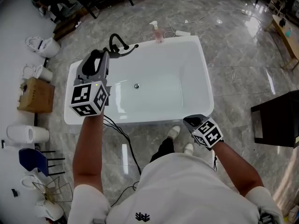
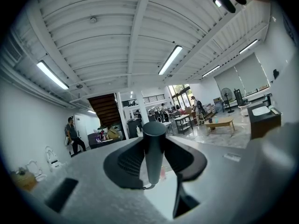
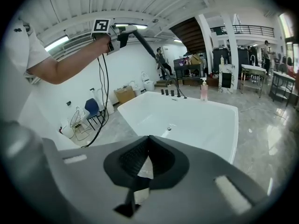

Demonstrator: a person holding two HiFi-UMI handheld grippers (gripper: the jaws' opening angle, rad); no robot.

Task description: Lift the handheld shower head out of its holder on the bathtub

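Note:
My left gripper (image 1: 100, 56) is raised above the left end of the white bathtub (image 1: 206, 80), pointing about level. Its jaws are shut on the dark cylindrical handle of the shower head (image 2: 154, 146), which stands upright between the pads. From the right gripper view, the left gripper (image 3: 122, 34) is high in the air, and the dark shower head (image 3: 142, 43) slants away from it, with a hose running down toward the black tap fittings (image 3: 171, 92) on the bathtub rim (image 3: 232, 121). My right gripper (image 1: 191, 122) hangs near the bathtub's front right corner, shut with nothing in it (image 3: 148, 146).
A pink soap bottle (image 1: 158, 33) stands on the far rim. A black curved spout (image 1: 117, 42) rises at the far left corner. Left of the tub are a cardboard box (image 1: 36, 94), toilets (image 1: 42, 45) and a blue chair (image 1: 30, 158). A black cabinet (image 1: 278, 118) stands at the right. Cables (image 1: 124, 139) trail on the floor.

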